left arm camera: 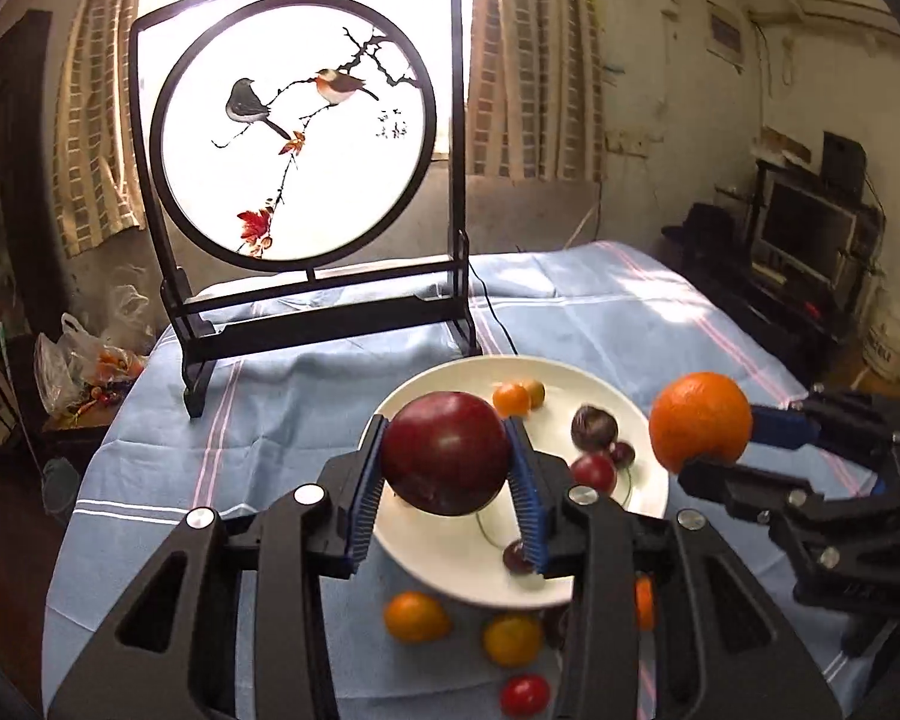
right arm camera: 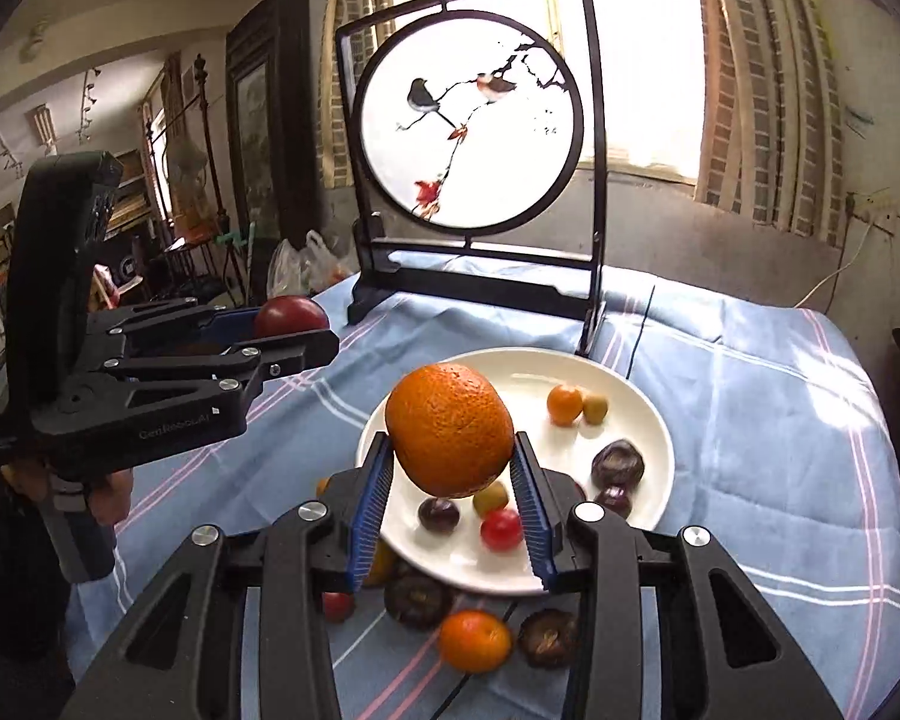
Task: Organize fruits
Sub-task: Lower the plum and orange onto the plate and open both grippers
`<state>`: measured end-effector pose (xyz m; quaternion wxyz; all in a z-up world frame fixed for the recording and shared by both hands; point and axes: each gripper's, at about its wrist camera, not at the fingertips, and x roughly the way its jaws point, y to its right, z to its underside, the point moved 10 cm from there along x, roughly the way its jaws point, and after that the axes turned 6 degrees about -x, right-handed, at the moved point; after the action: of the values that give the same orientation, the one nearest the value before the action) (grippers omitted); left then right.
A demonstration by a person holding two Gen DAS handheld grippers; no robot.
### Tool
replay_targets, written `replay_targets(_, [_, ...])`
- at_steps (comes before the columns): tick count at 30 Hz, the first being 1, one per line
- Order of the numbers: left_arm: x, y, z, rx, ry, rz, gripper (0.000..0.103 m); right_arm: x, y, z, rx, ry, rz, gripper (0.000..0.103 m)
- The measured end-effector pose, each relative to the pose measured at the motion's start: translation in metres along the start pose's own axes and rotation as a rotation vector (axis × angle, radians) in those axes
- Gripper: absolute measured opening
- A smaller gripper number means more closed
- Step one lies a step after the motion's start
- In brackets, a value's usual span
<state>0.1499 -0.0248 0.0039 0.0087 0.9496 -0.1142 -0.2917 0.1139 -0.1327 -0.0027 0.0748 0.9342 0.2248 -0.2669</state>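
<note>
Left wrist view: left gripper (left arm camera: 447, 462) was clamped on a dark red apple (left arm camera: 446, 461), pads pressing both sides, apple held in the air over the near-left rim of the white plate (left arm camera: 444, 564). Right gripper (left arm camera: 714, 447) came in from the right of the plate, closed on an orange (left arm camera: 700, 422) just off the plate's right rim. On the plate: two small orange-yellow fruits (left arm camera: 518, 397) at the far side, a few dark cherries (left arm camera: 595, 427) right of centre, one more cherry near the front rim. Off the plate, on the blue cloth (left arm camera: 270, 396) in front of it: loose small orange, yellow and red fruits. Right wrist view: right gripper (right arm camera: 450, 468) gripped the orange (right arm camera: 449, 429) above the plate (right arm camera: 642, 408), left of its centre; left gripper (right arm camera: 306, 342) with the apple (right arm camera: 290, 315) sat well left of the plate, a hand visible under its handle. Plate held small orange and green fruits at the back, dark cherries on the right, a red cherry tomato (right arm camera: 501, 529) and dark cherry near the front. More loose fruit lay in front of the plate on the cloth. Judgement: both big fruits picked and in carry; next move needed a clear landing spot for each, lowered before release so they didn't roll onto the small fruit.
</note>
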Motion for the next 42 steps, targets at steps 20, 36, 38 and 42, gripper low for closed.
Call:
replay_targets(20, [0.073, -0.005, 0.034, 0.018, -0.09, -0.113, 0.038, 0.067, 0.032, 0.017, 0.085, -0.083, 0.035, 0.04])
replay_targets(36, [0.081, -0.011, 0.04, 0.041, -0.087, -0.178, 0.069, 0.076, 0.042, 0.02, 0.107, -0.064, 0.09, 0.055])
replay_targets(38, [0.08, -0.011, 0.039, 0.038, -0.086, -0.172, 0.069, 0.074, 0.041, 0.019, 0.108, -0.058, 0.087, 0.057])
replay_targets(42, [0.081, -0.01, 0.04, 0.044, -0.089, -0.173, 0.069, 0.075, 0.04, 0.019, 0.11, -0.063, 0.079, 0.059])
